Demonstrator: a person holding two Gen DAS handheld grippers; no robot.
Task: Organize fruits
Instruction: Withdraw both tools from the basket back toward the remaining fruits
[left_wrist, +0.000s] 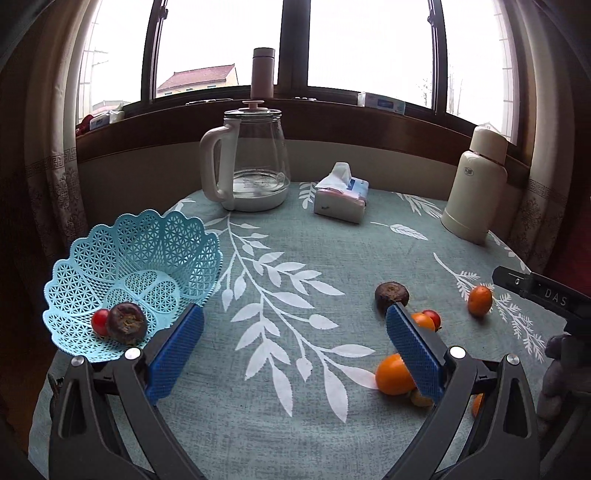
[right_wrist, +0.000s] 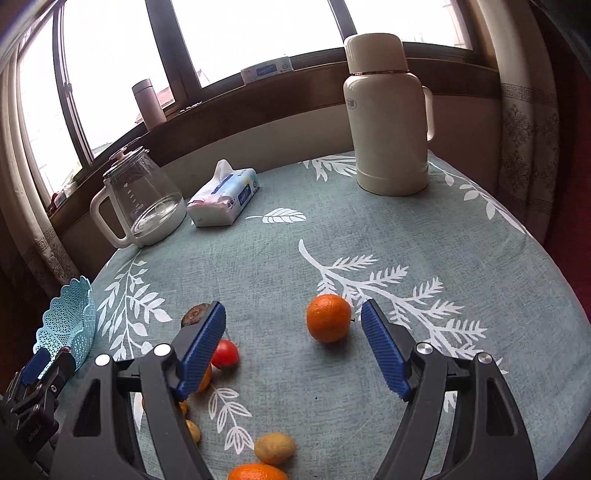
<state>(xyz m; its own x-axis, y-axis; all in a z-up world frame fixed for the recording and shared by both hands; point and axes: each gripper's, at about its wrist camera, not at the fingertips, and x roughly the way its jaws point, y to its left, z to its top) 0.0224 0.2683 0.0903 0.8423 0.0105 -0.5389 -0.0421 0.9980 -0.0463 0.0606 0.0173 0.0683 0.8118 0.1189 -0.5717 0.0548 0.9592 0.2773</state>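
Fruits lie loose on the worktop (left_wrist: 295, 229), to the right of the blue lattice basket (left_wrist: 129, 266): an orange (right_wrist: 328, 317), a red tomato (right_wrist: 225, 353), a dark brown fruit (left_wrist: 391, 294) and a pale yellowish one (right_wrist: 274, 448). Inside the basket sit a small red tomato (left_wrist: 99, 322) and a dark purple-brown fruit (left_wrist: 126, 323). The left gripper (left_wrist: 295, 343) is beside the basket, fingers spread and empty. The right gripper (right_wrist: 293, 347) has its fingers apart, with the orange between their tips but untouched.

Pale-blue lattice basket (left_wrist: 147, 254), teal white-leaf-print tablecloth (left_wrist: 295, 277), orange tangerine (right_wrist: 328, 323).
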